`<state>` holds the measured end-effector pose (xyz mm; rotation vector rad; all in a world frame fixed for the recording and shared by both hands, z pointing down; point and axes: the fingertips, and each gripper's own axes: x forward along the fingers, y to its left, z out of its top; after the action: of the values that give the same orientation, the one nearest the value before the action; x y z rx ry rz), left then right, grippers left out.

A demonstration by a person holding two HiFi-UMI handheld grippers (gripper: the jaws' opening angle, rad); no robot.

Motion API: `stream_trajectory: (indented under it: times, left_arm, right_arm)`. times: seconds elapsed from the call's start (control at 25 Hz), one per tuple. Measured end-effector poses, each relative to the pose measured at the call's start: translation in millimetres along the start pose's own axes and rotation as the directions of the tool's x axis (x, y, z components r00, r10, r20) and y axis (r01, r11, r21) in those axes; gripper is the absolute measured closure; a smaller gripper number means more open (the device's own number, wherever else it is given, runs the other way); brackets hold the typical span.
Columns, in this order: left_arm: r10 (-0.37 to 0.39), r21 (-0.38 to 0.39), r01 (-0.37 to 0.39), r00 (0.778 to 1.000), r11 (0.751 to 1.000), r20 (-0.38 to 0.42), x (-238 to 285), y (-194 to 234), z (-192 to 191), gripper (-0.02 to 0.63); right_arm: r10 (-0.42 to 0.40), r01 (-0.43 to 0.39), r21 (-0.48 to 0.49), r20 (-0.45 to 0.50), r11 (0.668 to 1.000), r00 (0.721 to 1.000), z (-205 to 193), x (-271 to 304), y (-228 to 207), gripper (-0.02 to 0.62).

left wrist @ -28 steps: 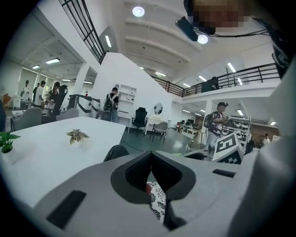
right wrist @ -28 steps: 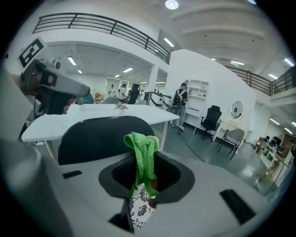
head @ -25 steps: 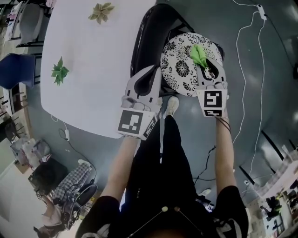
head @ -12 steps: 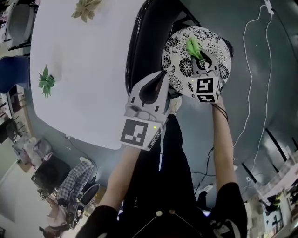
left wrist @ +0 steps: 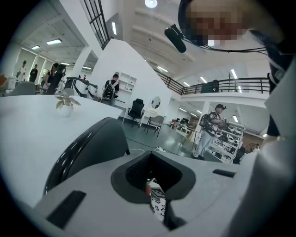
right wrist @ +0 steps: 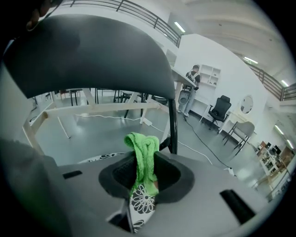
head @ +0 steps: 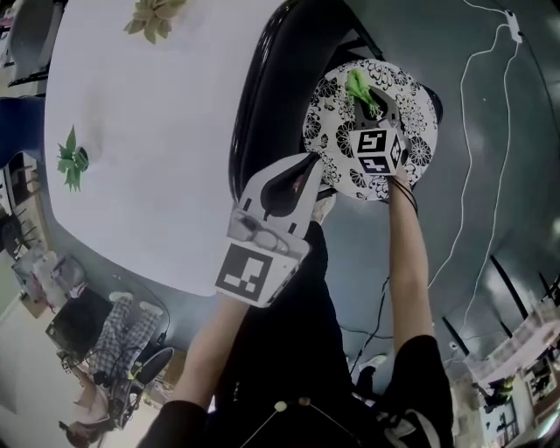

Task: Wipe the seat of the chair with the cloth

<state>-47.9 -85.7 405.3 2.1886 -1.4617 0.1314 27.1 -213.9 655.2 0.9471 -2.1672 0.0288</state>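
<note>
1. White table sits left of the seat, beyond the black chair back.
2. Patterned seat: looks hard and flat, should take pressure.
3. Left gripper is just beside the seat's left rim, jaws together, nothing held.
4. Right gripper is over the seat's middle, clamped on the cloth.
5. Green cloth is bunched toward the seat's far side. Likely soft, light and floppy, so grip it mid-fold.

the cloth looks fluffy terry, the chair back glossy plastic, the table smooth and matt.

Grey floor, white table, mezzanine railing, bright ceiling light.
</note>
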Motion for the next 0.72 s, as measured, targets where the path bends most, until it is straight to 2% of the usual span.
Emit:
stream_trajectory:
  times: [0.16,0.32,0.72]
  left_arm:
    - [-0.015,0.007,0.015,1.0,1.0,-0.013,0.7,-1.4,-2.1,0.601]
    - [-0.027,0.01,0.027,0.999,1.0,-0.023,0.7,-3.4,-3.9,0.601]
    - [-0.034,-0.013,0.033,0.999,0.999,-0.014,-5.0,-1.6,-3.1,0.601]
  right_arm:
    - [0.018,-0.02,-0.033,-0.059,0.999,0.998,-13.9,12.4,2.6,0.506]
    - [0.063,-0.076,-0.088,-0.144,0.993,0.988,-27.9,22.0,10.6,0.506]
    - [0.224,-0.237,-0.02,-0.259,0.971,0.94,-38.8,43.1,39.2,0.506]
